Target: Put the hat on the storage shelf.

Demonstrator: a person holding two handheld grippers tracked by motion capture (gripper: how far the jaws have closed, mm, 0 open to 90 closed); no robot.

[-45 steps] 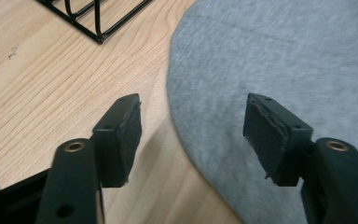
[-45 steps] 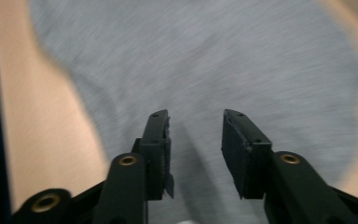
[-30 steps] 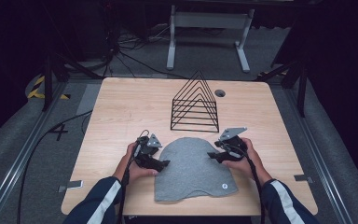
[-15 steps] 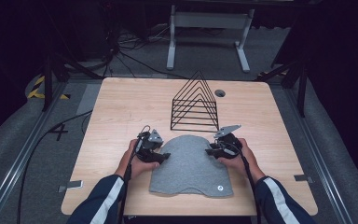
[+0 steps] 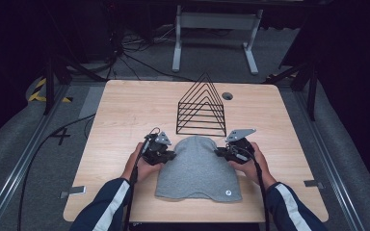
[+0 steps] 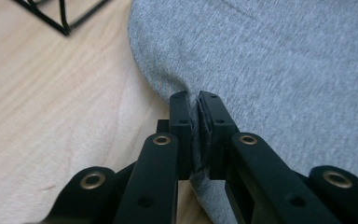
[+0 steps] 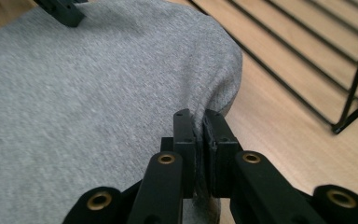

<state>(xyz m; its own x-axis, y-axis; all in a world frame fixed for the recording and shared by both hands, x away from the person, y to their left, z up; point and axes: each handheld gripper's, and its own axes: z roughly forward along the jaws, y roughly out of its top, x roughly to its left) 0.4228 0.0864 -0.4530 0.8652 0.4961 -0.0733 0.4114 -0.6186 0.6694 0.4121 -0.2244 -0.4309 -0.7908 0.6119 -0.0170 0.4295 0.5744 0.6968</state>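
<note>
Both grippers have carried the grey beanie (image 5: 197,168) away from the near edge of the table (image 5: 125,110), toward the middle, since a second ago. Nearest us, its hem lies close to that near edge, a small round white tag (image 5: 227,192) at its right corner, too small to read. Left gripper (image 5: 169,155) pinches the cap's left edge, jaws closed tight on the knit; right gripper (image 5: 219,152) does the same on the right edge. Beyond the crown, just past it, stands the black wire rack (image 5: 201,108), then a round hole (image 5: 227,96) near the far edge.
</note>
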